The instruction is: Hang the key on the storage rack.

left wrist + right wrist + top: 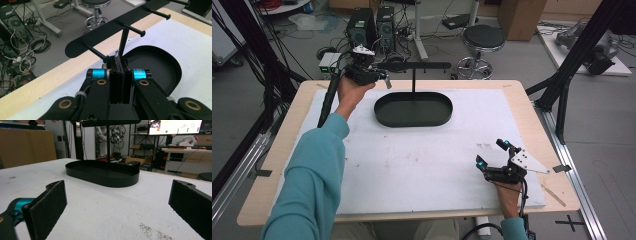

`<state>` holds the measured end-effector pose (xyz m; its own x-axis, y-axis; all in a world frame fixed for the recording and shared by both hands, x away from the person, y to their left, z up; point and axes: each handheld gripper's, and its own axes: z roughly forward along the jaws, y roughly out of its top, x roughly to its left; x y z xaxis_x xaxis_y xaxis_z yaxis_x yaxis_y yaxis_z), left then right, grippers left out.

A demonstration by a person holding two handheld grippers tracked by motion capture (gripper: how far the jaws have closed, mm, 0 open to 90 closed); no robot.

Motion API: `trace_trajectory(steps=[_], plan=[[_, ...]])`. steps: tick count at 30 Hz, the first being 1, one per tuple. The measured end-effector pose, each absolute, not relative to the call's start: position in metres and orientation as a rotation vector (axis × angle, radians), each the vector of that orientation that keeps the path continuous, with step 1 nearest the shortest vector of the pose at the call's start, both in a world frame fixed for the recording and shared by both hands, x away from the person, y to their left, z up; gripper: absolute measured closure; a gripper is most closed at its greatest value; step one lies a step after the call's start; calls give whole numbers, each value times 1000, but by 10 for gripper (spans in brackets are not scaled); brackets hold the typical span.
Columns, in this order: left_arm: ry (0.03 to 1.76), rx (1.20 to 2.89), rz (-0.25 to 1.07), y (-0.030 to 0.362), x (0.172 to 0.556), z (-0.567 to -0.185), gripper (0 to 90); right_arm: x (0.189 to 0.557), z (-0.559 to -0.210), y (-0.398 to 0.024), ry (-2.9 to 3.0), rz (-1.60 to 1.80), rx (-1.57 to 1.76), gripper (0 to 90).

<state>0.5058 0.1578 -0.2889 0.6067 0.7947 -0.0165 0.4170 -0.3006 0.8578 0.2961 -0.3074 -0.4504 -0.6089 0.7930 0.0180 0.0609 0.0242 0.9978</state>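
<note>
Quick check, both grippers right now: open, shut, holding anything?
Left gripper: shut on a thin metal ring, by the rack's peg.
Right gripper: open, holding nothing.

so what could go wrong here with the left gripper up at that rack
The left gripper is shut on a thin metal ring right at the end of a peg; a slight misalignment could miss the peg and drop the ring. Pushing on the peg might also tip the black stand, since the open right gripper rests far from it.

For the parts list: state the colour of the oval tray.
Black, matte; the oval tray shows best in the right gripper view.
</note>
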Motion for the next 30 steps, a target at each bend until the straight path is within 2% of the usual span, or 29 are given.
trace_trajectory(steps=[30], plan=[[986,1892,513,169,520,-294,889,297,-450,-308,1733,1640,869,8]])
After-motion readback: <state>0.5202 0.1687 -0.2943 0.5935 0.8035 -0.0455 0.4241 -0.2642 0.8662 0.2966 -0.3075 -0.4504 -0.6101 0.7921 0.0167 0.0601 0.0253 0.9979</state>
